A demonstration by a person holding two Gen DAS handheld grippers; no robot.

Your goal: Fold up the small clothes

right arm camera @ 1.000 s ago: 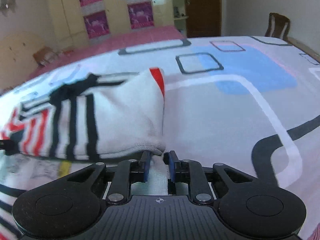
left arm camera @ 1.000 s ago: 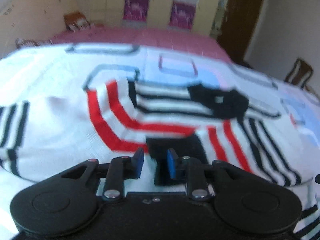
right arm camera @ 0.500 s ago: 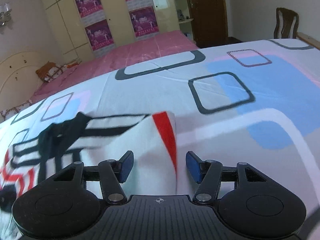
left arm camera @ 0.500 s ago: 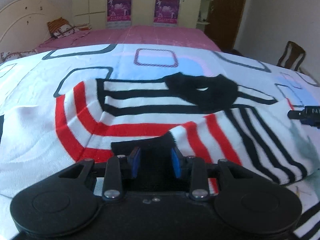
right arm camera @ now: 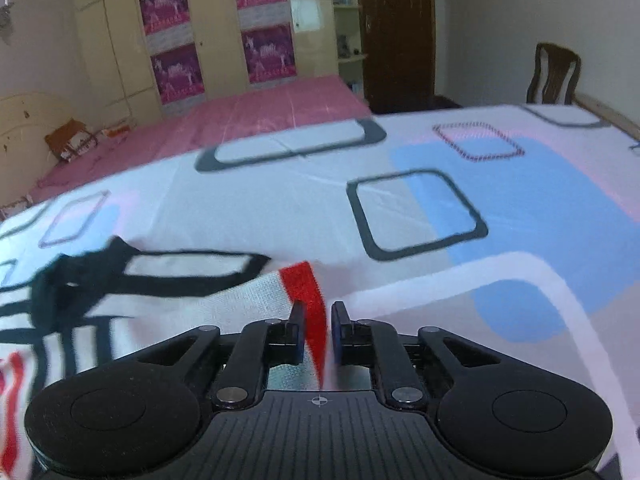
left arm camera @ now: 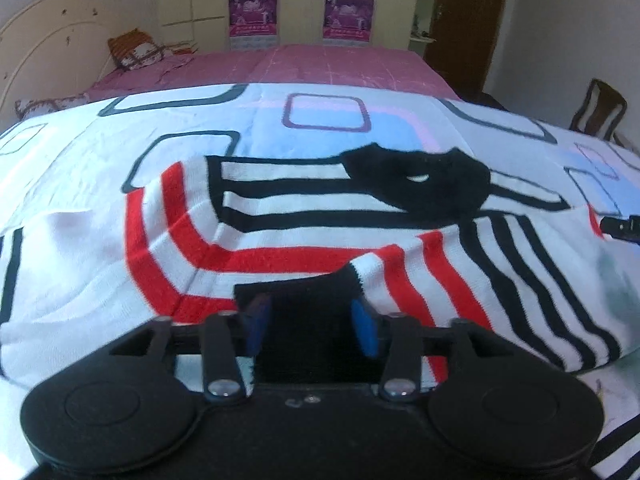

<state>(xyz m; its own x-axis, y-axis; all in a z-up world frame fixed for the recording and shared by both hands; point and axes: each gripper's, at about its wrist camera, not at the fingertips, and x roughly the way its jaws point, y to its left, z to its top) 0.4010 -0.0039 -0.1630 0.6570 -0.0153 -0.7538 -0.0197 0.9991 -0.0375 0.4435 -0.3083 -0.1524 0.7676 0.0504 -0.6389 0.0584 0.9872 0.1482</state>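
A small white sweater with red and black stripes and a black collar (left arm camera: 416, 184) lies partly folded on the bed. My left gripper (left arm camera: 310, 322) is open, its blue pads either side of the sweater's black cuff (left arm camera: 304, 304) without pinching it. My right gripper (right arm camera: 316, 330) is nearly closed on the sweater's red-striped edge (right arm camera: 304, 284), which runs between its pads. The sweater's body (right arm camera: 180, 300) spreads to the left of the right gripper. The right gripper's tip also shows at the right edge of the left wrist view (left arm camera: 620, 226).
The patterned bedsheet (right arm camera: 500, 216) covers the bed under the sweater. A second bed with a pink cover (left arm camera: 280, 64) stands behind, a wooden chair (right arm camera: 554, 74) at the far right, wardrobes and a dark door along the back wall.
My left gripper has opened and let go of the black cuff. My right gripper opened, moved forward over the sweater's red-striped edge, and has now closed on it.
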